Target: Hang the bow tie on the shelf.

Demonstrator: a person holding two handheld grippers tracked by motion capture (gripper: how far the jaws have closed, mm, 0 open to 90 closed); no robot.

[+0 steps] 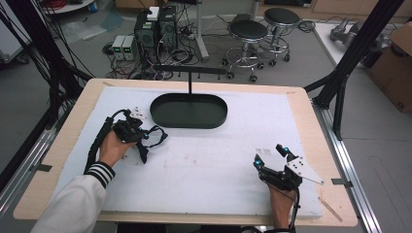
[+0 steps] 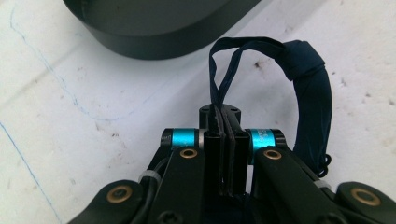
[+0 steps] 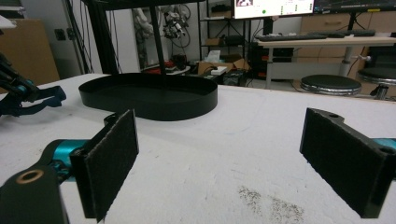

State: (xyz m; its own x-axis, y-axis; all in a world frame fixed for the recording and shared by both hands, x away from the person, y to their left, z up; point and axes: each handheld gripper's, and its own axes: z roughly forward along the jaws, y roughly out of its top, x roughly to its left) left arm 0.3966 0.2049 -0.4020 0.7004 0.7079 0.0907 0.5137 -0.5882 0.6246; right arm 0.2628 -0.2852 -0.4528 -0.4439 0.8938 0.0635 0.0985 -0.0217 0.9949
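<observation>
Table: a light wood table with a big white mat over most of it. A strip of bare wood shows all around the mat.
Mat: white and a bit rough, with small dark specks and thin blue lines on it.
Tray: a black oval tray with a low, smooth wall sits at the far middle of the mat. A thin black post goes up from it to a flat bar on top.
Left gripper: the left gripper is on the left side of the mat, just near the tray's left end. Its jaws are squeezed tight on a dark blue strap.
Strap: soft, thin cloth. Two flat strands go up from the jaws, then loop round to the right with a fat knot at the bend. The loop lies on the mat just in front of the tray.
Right gripper: the right gripper is near the right front corner of the mat. Its jaws are wide apart with nothing between them. The pads look black and fuzzy.
Open room: the middle of the mat between the two grippers is bare.
</observation>
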